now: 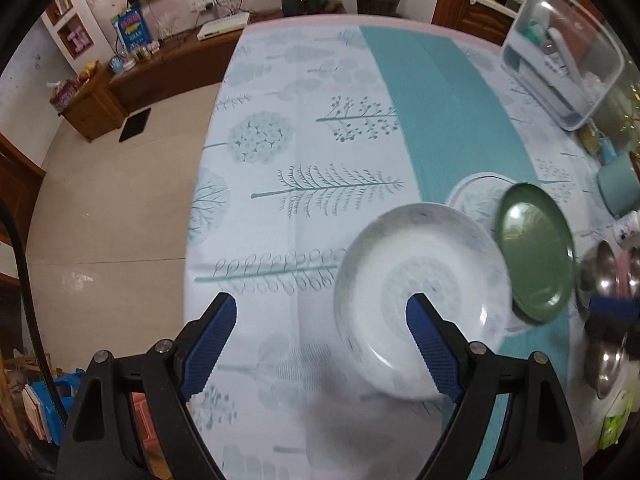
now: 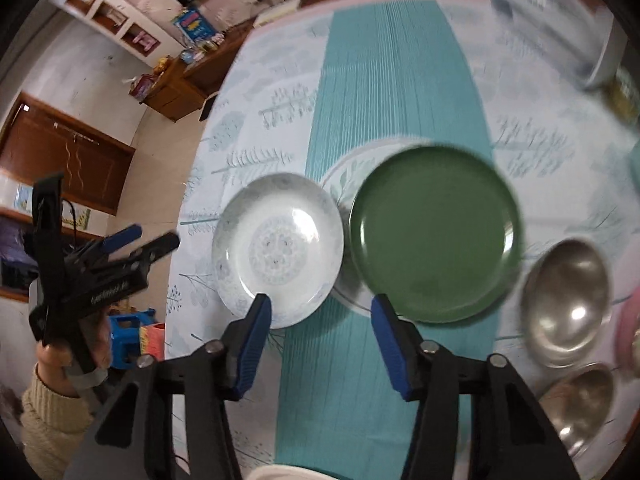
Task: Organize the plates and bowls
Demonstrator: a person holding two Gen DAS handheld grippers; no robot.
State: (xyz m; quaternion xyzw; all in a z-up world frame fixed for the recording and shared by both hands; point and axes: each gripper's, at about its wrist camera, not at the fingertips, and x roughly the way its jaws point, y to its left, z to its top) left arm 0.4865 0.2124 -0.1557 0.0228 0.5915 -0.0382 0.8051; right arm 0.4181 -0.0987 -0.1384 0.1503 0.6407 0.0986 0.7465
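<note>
Hovering above the table (image 1: 280,208), the left gripper (image 1: 320,312) has its blue fingers (image 1: 208,344) spread wide with nothing between them; the right-hand finger overlaps the white plate (image 1: 420,300) in the left wrist view, but whether it touches the plate I cannot tell. The white plate lies flat on the patterned cloth, just left of the teal runner (image 1: 448,100).

The right gripper (image 2: 320,308) is also wide open and empty, held over the runner (image 2: 396,80) near the front edges of both plates. From the right wrist view, the white plate (image 2: 278,248) sits to the left and the green plate (image 2: 436,232) to the right, close beside each other. The green plate rests on a larger pale leaf-patterned plate (image 2: 344,176), whose rim shows behind and below it.

To the right of the green plate stand two steel bowls (image 2: 568,300), one nearer the camera than the other, with something pink blurred at the frame's edge. At the far right of the table a clear dish rack (image 1: 560,60) holds items too blurred to name, and a light blue mug (image 1: 618,188) stands nearer.

The left gripper (image 2: 136,244) appears off the table's left edge, gripped by a hand (image 2: 80,344) in a cream sleeve.
</note>
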